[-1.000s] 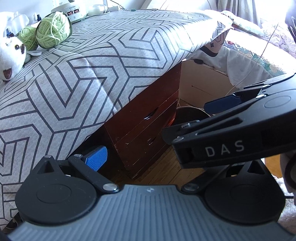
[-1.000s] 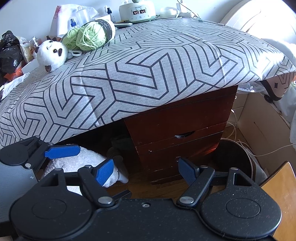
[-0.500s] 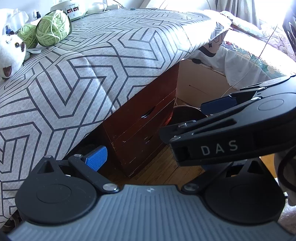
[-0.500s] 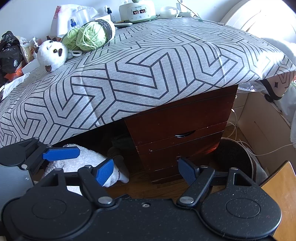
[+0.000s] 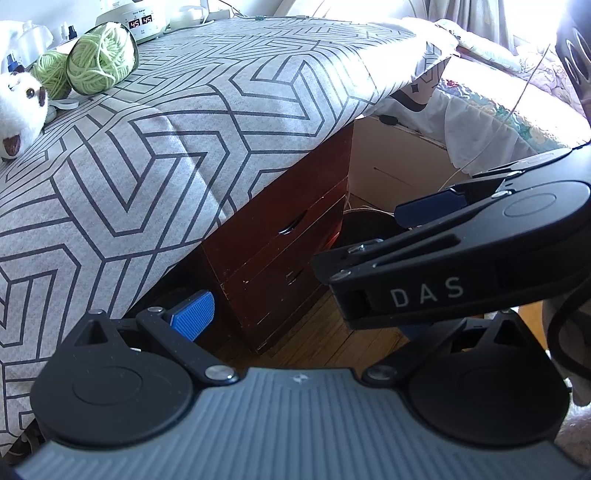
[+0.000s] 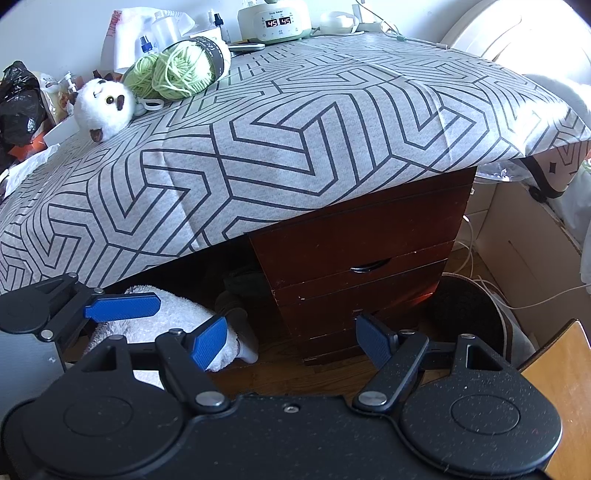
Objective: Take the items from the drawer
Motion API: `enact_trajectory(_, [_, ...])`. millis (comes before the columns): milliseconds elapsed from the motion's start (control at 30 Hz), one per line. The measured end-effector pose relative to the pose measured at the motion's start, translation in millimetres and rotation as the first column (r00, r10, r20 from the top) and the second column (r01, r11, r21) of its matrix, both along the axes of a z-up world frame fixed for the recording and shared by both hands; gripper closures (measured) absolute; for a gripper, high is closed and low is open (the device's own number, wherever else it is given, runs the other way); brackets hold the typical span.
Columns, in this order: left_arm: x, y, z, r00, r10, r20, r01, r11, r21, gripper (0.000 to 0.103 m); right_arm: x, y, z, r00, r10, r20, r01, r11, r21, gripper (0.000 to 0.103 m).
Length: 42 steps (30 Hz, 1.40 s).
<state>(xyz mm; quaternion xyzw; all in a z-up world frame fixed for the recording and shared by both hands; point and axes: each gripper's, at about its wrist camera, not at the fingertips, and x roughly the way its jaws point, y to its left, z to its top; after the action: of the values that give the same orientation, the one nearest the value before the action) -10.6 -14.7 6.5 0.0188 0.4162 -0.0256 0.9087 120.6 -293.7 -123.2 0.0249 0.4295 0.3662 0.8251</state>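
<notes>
A dark red-brown drawer unit [image 6: 362,236] stands under the cloth-covered table, and its drawers are closed. The upper drawer's curved handle [image 6: 369,266] shows in the right wrist view, and the same handle [image 5: 291,226] shows from the side in the left wrist view. My right gripper [image 6: 291,341] is open with nothing in it, held short of the unit's lower drawers. My left gripper [image 5: 303,321] is spread wide and holds nothing. Its right finger is hidden behind the right gripper's body [image 5: 436,266], which crosses in front. No drawer contents are visible.
A grey geometric tablecloth [image 6: 295,140] hangs over the unit's top. On it are green yarn balls [image 6: 177,70], a white plush toy [image 6: 103,109] and a white appliance [image 6: 275,20]. A white fluffy thing [image 6: 173,317] lies under the table. A dark round bin [image 6: 465,314], cables and a cardboard box [image 5: 399,170] flank the unit.
The left wrist view has shifted slightly, so the drawer unit sits a little further left in it. The right gripper has barely moved. Both stay open.
</notes>
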Motion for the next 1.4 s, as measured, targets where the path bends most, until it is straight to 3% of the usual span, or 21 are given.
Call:
enact_trajectory(633, [6.4,3.9,-6.9,1.0,-0.001,-0.014,0.001,1.0,-0.007,0.0,7.5,3.7,-6.9,0.999,-0.004,-0.038,0.004,1.0,0.006,0.022])
enact_trajectory(767, [13.9,4.9,-23.6,1.0,0.006,-0.019,-0.006,1.0,0.012,0.0,27.2,-2.2,-34.1,0.988,-0.033,-0.153,0.05,0.993,0.108,0.022])
enact_trajectory(900, [26.9,9.1,-60.2,0.997,0.036,-0.069,-0.035,0.999,0.006,0.0,49.3,-9.7,-64.5,0.958,-0.053,-0.281,0.117,0.97,0.215,0.022])
enact_trajectory(1000, [39.7,16.4,-94.9,0.99,0.086,-0.109,-0.088,0.996,-0.012,0.0,67.2,-17.1,-92.4,0.918,-0.073,-0.389,0.193,0.94,0.281,0.022])
enact_trajectory(1200, [62.4,26.4,-160.8,0.978,0.204,-0.038,-0.206,0.976,-0.066,0.0,96.6,-23.3,-163.2,0.857,-0.167,-0.488,0.363,0.867,0.342,0.022])
enact_trajectory(1333, [77.4,32.0,-198.2,0.959,0.283,0.034,-0.277,0.953,-0.122,0.0,114.8,-25.8,-208.2,0.813,-0.215,-0.541,0.461,0.805,0.373,0.03])
enact_trajectory(1400, [85.0,34.7,-209.5,0.947,0.31,0.082,-0.3,0.947,-0.112,0.0,124.0,-27.0,-230.7,0.788,-0.236,-0.568,0.509,0.77,0.386,0.035])
